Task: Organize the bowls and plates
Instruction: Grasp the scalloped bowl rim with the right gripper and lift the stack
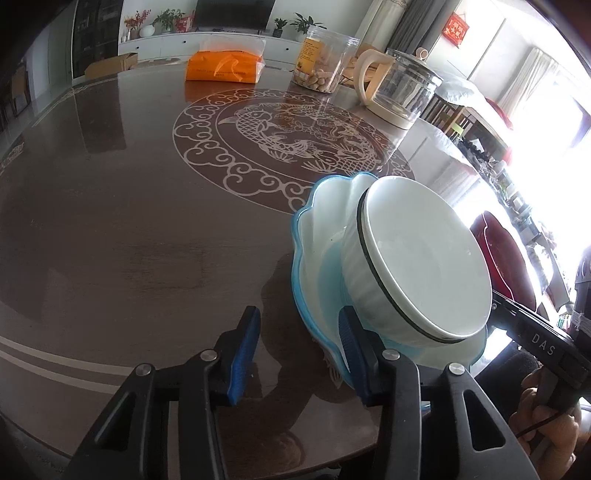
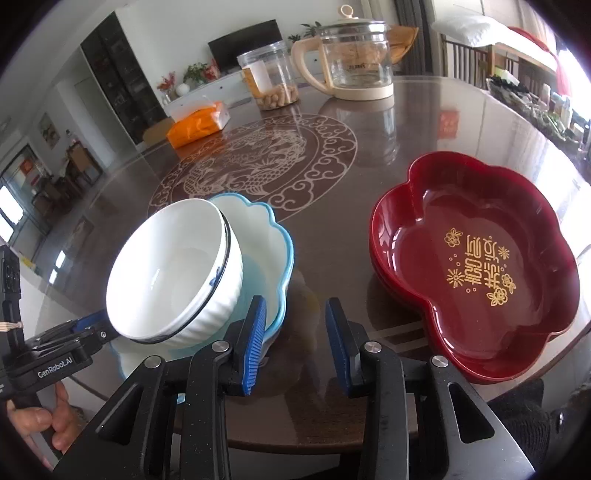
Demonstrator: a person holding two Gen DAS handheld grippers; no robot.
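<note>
Two grippers hover with jaws parted, empty — left gripper, right gripper. A ribbed white bowl leans tilted in the scalloped blue-rimmed plate on the glossy table — lobed red tray alongside.

This is a home living and dining room. A round patterned dining table faces a television on a white cabinet with potted plants.
</note>
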